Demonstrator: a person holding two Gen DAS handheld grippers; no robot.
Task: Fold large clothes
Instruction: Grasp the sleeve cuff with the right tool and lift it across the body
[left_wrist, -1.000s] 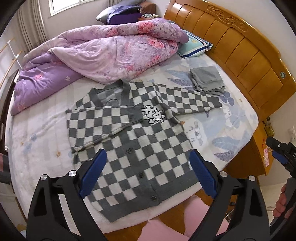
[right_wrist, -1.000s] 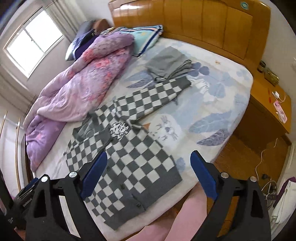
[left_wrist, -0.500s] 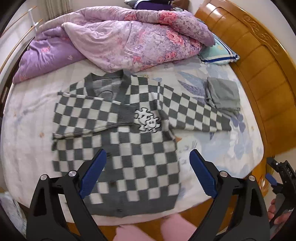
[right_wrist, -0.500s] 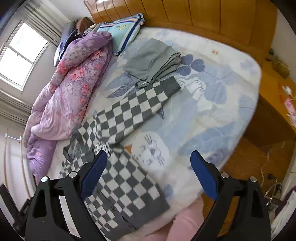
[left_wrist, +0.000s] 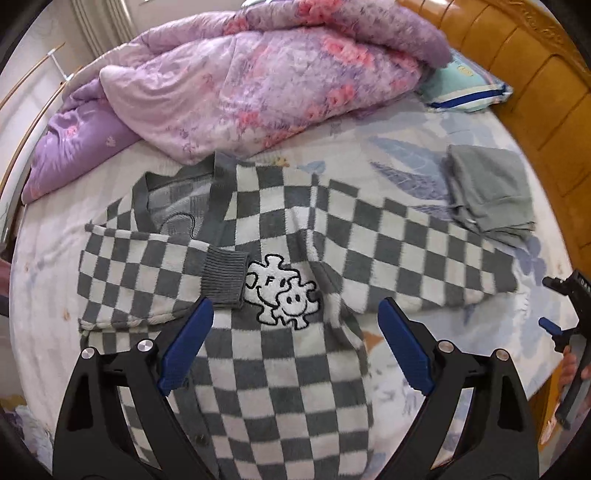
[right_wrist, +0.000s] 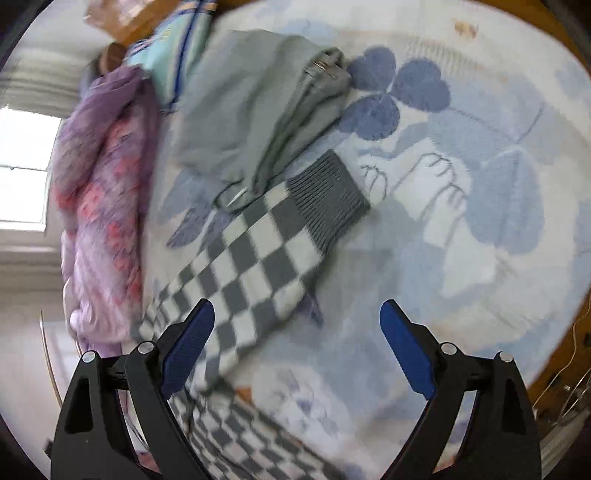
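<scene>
A big checked cardigan (left_wrist: 273, 373) lies flat on the bed (left_wrist: 480, 376), front side up, with a small puzzle-piece patch (left_wrist: 282, 290) on its chest; one sleeve (left_wrist: 147, 280) is already folded across the front, and its grey cuff (left_wrist: 224, 277) ends just beside the patch; the other sleeve (right_wrist: 255, 266) still sticks straight out from the cardigan, and its cuff (right_wrist: 328, 197) lies close to a folded grey cloth (right_wrist: 251, 107); a purple flowered quilt (left_wrist: 258, 81) is heaped just beyond the cardigan's collar; the left gripper (left_wrist: 295, 345) hangs over the middle of the cardigan, its blue fingers (left_wrist: 186, 349) wide apart and holding nothing; the right gripper (right_wrist: 297, 345) is over the bed beside the stretched-out sleeve, its fingers (right_wrist: 404, 350) also wide apart and empty; so the job looks only just started: one sleeve is in, the other sleeve still has to come across, and then the body needs folding up; the right gripper seems best placed to take that far cuff next
</scene>
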